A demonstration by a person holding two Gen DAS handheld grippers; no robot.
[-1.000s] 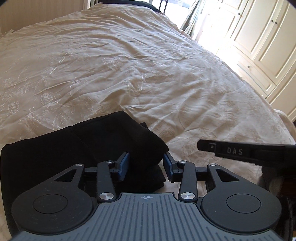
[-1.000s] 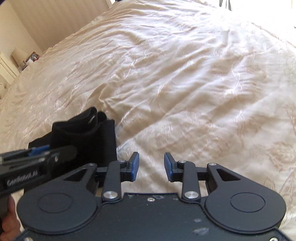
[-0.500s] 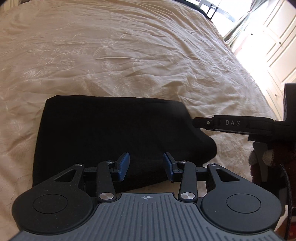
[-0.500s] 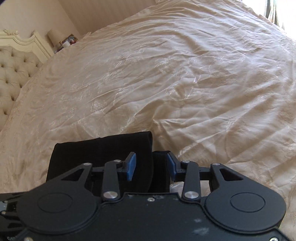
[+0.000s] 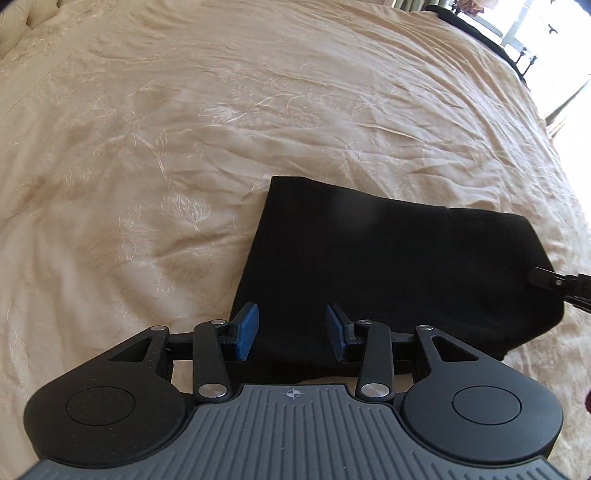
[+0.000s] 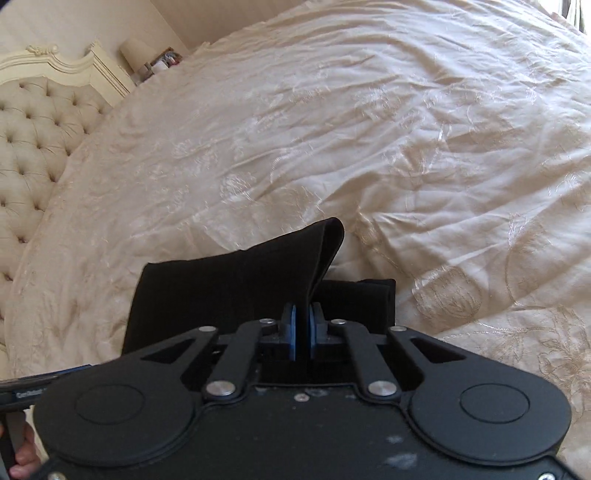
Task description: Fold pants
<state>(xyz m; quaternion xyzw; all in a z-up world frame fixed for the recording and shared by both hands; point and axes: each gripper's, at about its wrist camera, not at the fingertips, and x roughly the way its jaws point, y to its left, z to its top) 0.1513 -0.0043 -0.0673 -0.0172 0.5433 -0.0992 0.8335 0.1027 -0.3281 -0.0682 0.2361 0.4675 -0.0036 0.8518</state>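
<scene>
Right gripper (image 6: 303, 326) pinches a raised fold of the black pants (image 5: 388, 266), which lie folded on the cream bedspread (image 5: 184, 129); left gripper (image 5: 291, 332) hovers spread above their near edge.

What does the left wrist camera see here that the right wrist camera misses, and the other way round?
Only the left wrist view shows the left tongs open over the near edge of the black pants, whose whole flat top is visible, plus a dark bed rail by a bright window. Only the right wrist view shows the right tongs shut on a lifted fold of the pants, a tufted headboard and a lamp. Both show the pants lying on the cream bedspread.
</scene>
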